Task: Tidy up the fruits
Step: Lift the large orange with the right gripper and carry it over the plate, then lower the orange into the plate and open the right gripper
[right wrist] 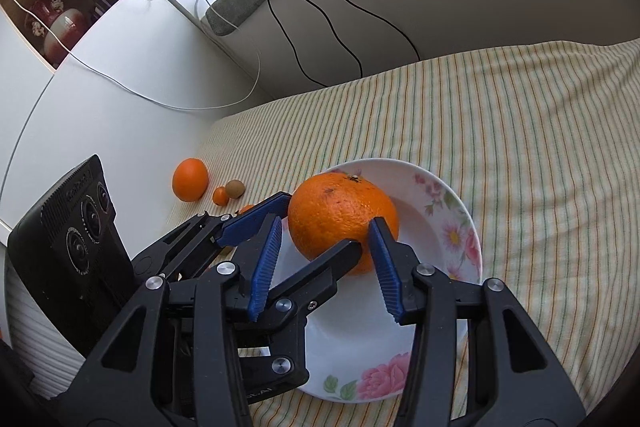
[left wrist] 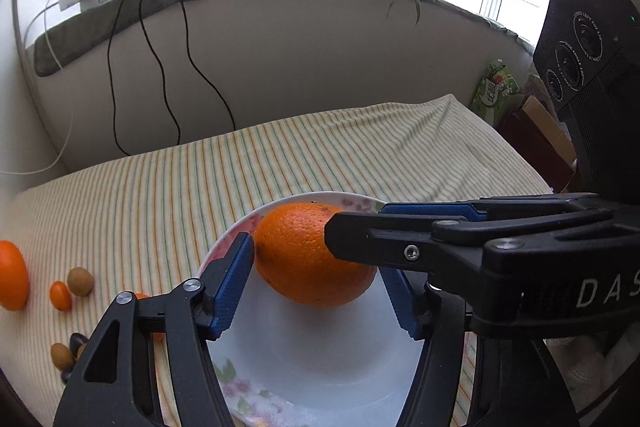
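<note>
Now both hand-held grippers are flanking a dimpled orange (right wrist: pixel 342 221).
Left hand-held gripper (left wrist: pixel 316 291) and right hand-held gripper (right wrist: pixel 324 267) are standing part-open, gripping nothing; orange is sitting in a floral bowl (right wrist: pixel 460 227) on a striped bedsheet (right wrist: pixel 520 131).

Left claw (left wrist: pixel 316 291) half-open, right claw (right wrist: pixel 324 267) half-open — crossed, angled downward

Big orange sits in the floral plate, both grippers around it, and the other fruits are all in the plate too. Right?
Not quite. The big orange is in the floral plate, with the left gripper and right gripper around it. But the other fruits lie outside it, on the striped cloth, as the right wrist view shows.
</note>
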`<state>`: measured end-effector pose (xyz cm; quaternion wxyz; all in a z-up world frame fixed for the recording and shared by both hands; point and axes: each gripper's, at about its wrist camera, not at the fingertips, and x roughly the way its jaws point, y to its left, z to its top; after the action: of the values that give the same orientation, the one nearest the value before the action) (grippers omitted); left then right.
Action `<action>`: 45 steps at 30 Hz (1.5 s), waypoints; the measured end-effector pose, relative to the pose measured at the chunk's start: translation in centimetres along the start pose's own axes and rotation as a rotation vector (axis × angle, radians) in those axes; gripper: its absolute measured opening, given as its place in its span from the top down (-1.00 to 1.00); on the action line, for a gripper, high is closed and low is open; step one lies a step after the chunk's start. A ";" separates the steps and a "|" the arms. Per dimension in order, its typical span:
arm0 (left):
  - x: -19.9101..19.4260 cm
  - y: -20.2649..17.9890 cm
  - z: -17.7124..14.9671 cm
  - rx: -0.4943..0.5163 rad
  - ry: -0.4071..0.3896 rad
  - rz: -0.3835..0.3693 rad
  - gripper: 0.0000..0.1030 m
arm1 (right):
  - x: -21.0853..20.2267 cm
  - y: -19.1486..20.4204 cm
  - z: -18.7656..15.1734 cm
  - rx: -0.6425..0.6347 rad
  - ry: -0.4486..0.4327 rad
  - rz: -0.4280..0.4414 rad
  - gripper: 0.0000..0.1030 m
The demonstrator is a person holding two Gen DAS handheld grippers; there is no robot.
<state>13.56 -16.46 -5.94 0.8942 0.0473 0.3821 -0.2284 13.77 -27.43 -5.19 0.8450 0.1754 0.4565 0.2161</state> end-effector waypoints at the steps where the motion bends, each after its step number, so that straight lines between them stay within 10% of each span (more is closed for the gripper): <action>1: -0.1 0.1 -0.1 0.002 -0.001 0.008 -0.21 | -0.1 0.0 0.1 -0.004 -0.009 -0.015 0.06; 9: -0.7 0.5 -0.6 -0.011 -0.009 0.035 -0.41 | -1.7 -0.3 -0.3 -0.006 -0.047 -0.019 0.03; 24: -3.5 1.3 -1.8 -0.042 -0.045 0.047 -0.57 | -4.2 2.9 -1.7 -0.116 -0.129 -0.098 -0.63; 45: -9.9 6.7 -4.9 -0.160 -0.146 0.247 -0.57 | -3.0 8.1 -2.5 -0.242 -0.135 -0.116 -0.65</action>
<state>7.34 -5.52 -3.03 0.9417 0.0060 0.3244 -0.0886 8.53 -21.95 -0.41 0.8998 0.0598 0.3789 0.2081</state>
